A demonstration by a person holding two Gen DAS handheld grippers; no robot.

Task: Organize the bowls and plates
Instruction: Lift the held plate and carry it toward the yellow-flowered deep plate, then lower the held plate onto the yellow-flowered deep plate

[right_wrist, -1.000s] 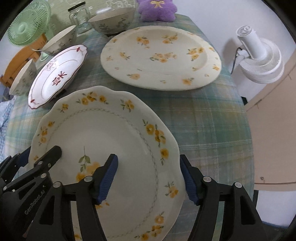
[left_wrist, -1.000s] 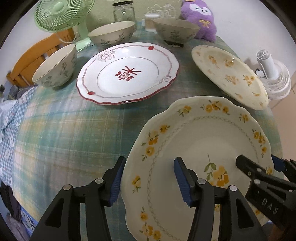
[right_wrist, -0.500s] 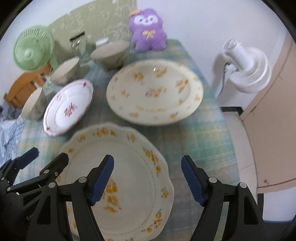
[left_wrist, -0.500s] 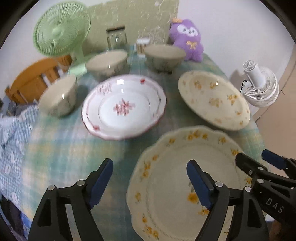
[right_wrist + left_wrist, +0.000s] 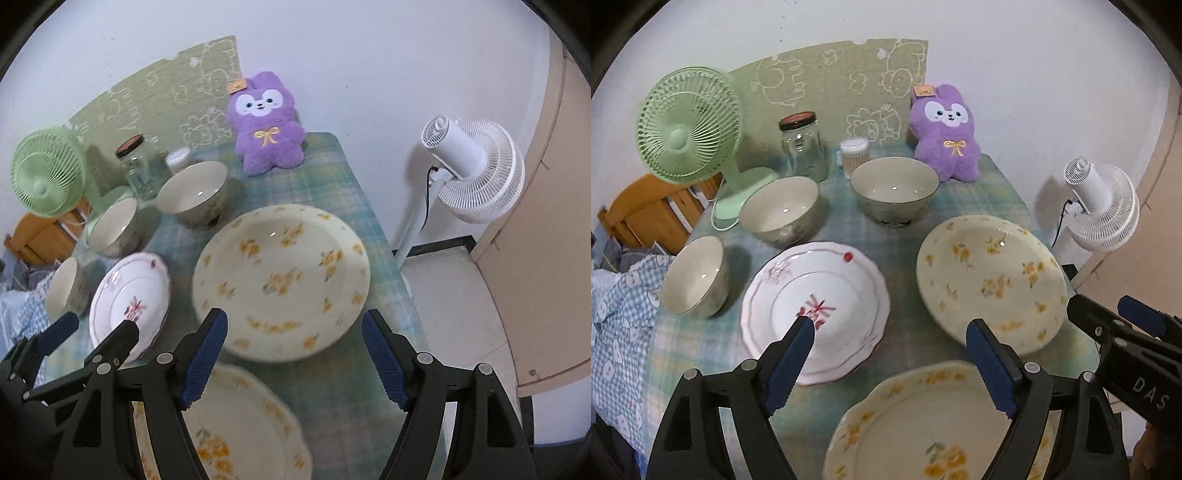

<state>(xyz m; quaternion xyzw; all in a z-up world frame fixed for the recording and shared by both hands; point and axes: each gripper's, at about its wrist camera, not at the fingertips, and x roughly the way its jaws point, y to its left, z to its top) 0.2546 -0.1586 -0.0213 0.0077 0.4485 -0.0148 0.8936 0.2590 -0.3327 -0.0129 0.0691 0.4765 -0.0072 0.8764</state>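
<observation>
The scalloped yellow-flower plate is lying flat on the near part of the table, under both grippers, with nothing on it. The left gripper is hanging above it, its jaws having just been opening and now standing wide apart with nothing between them. The right gripper is hanging just beside it, jaws likewise having just been opening, spread and empty.

Beyond it, the round yellow-flower plate is sitting empty toward the right edge of the table, its rim close to that edge. To its left, the red-trimmed white plate is lying empty too, with a strip of bare plaid tablecloth showing between the two.

Three bowls are standing upright and empty: the near-left bowl close to the left edge, the middle bowl behind the red-trimmed plate, and the far bowl behind the gap between the plates.

Along the back, a lidded glass jar is looking empty, and a small container of cotton swabs is standing beside it. A green fan is occupying the back-left corner and a purple plush toy the back right. A white fan is standing on the floor, off the table's right edge.
</observation>
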